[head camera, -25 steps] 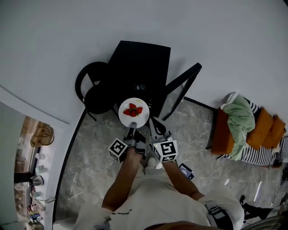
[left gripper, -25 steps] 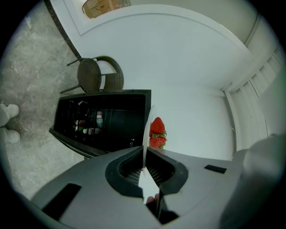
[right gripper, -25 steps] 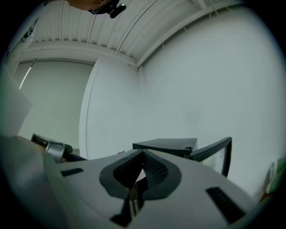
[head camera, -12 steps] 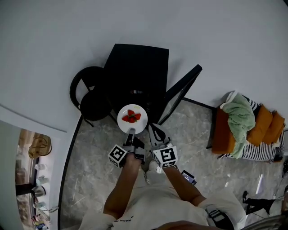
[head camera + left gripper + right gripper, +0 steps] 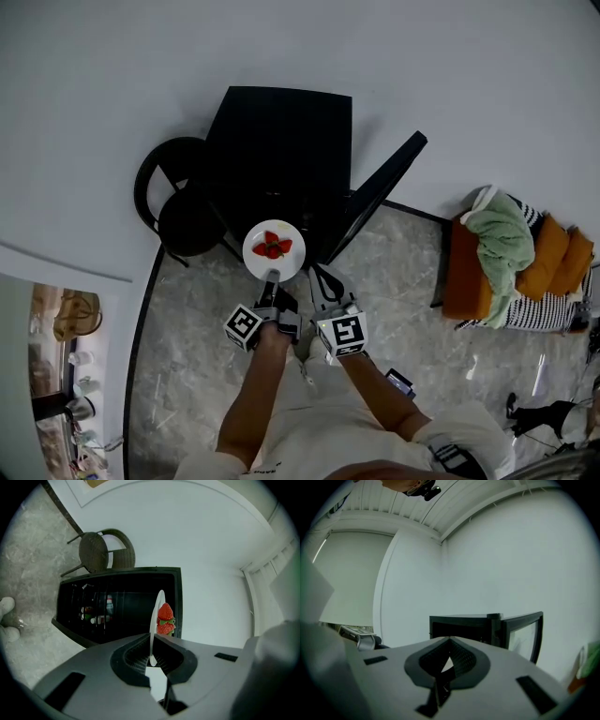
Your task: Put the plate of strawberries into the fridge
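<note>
Left gripper [image 5: 151, 654] pinches plate [image 5: 287, 264] rim, level so strawberries [image 5: 273, 247] stay, facing open fridge [image 5: 281, 141]; right gripper [image 5: 449, 660] pressed together, empty.

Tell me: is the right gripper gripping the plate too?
No, the right gripper is shut on nothing; the left gripper alone clamps the plate.

plate [image 5: 283, 268]: white. strawberries [image 5: 273, 247]: red, green tops. fridge [image 5: 281, 141]: black. chair [image 5: 178, 220]: black. wall [image 5: 422, 66]: white. floor [image 5: 187, 347]: grey, marbled. cushions [image 5: 555, 262]: orange. cloth [image 5: 502, 246]: green. blanket [image 5: 525, 319]: black-white stripes.
</note>
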